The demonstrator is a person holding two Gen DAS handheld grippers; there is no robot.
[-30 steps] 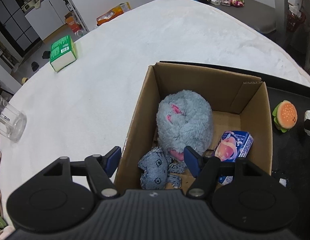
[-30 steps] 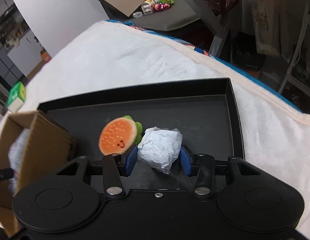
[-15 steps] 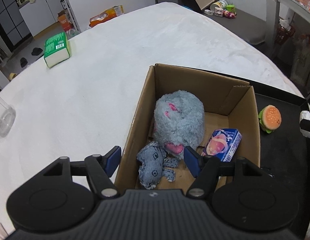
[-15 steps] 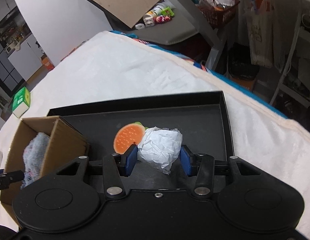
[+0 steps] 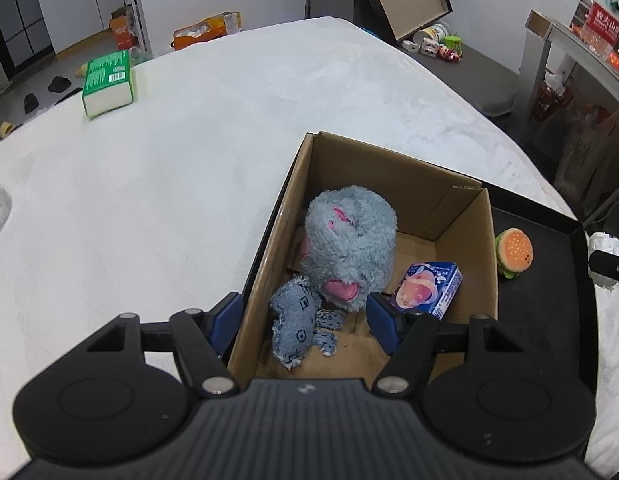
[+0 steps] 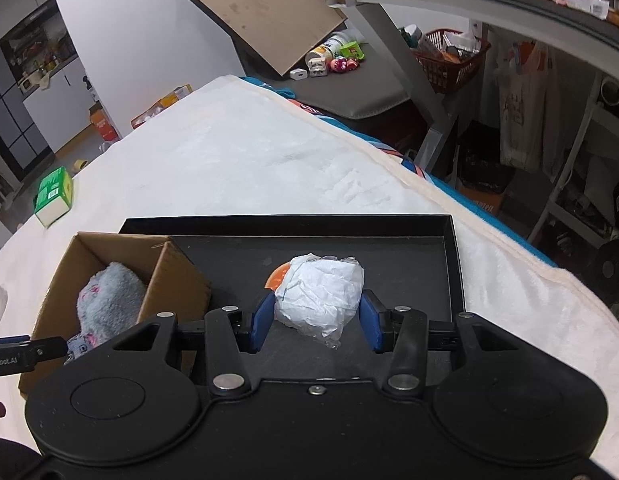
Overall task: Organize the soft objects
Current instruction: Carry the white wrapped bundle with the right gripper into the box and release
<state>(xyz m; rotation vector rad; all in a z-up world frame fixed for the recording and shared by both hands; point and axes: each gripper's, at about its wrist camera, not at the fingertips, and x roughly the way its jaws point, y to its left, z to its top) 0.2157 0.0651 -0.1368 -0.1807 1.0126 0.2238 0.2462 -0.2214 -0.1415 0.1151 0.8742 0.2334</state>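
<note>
Left wrist view first: the left gripper (image 5: 305, 316) hangs over the near end of the box (image 5: 475, 216), jaws spread and holding nothing. One blue pad sits outside the left wall, the other inside. Straight below between them are a denim toy (image 5: 291, 320) and a grey plush (image 5: 349, 240), with a carton (image 5: 427, 288) off to the right. The burger toy (image 5: 513, 250) sits on the black tray (image 5: 585, 280) just past the box's right wall, so nothing's in this gripper's way, but it isn't lined up on anything either.

Right wrist view: the right gripper (image 6: 317, 320) is clamped on a paper ball (image 6: 319, 292), held clear above the tray with the burger toy peeking out behind it. The box lies to the left and a bit nearer the camera, so that's probably where the ball goes. Its near wall and the left gripper's finger at the left edge are the things to dodge. A green pack (image 6: 53, 196) sits far off on the white cover (image 6: 249, 152).
</note>
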